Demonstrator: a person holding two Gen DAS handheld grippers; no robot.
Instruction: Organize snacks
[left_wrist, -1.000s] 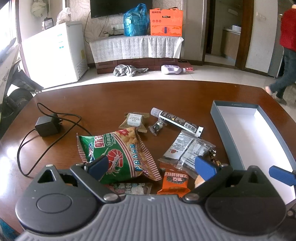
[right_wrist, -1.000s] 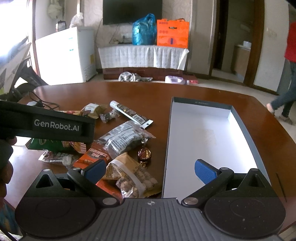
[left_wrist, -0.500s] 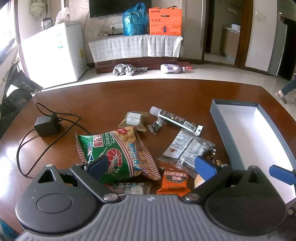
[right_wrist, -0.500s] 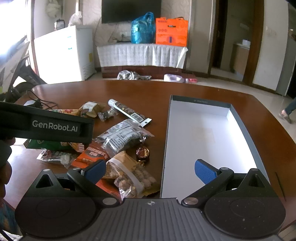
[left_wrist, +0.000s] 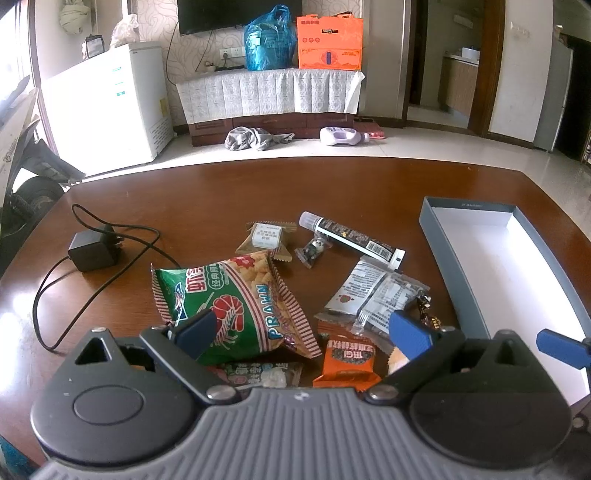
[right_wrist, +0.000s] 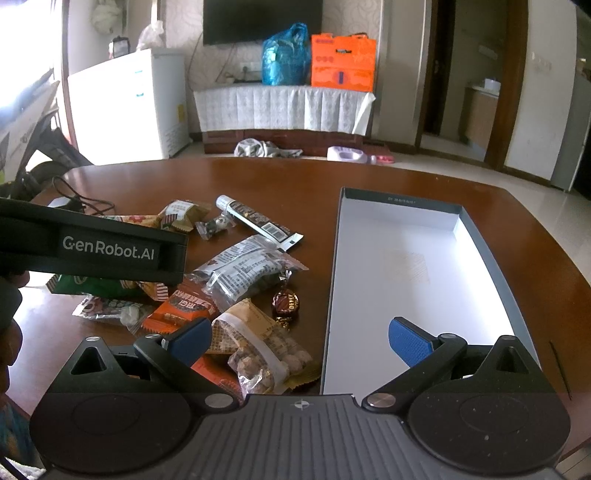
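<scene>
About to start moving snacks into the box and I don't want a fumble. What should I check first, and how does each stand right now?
1. Box is free of contents: ok, its white floor is bare.
2. Left gripper open and holding nothing: ok.
3. Right gripper open and holding nothing: ok.
4. Snacks separated for a clean pick: not ok, the prawn cracker bag, orange packet and clear packets overlap.
5. Peanut bag within reach of the right gripper: ok, it lies just ahead of its left finger.
6. Charger cable away from the snacks: ok.
</scene>
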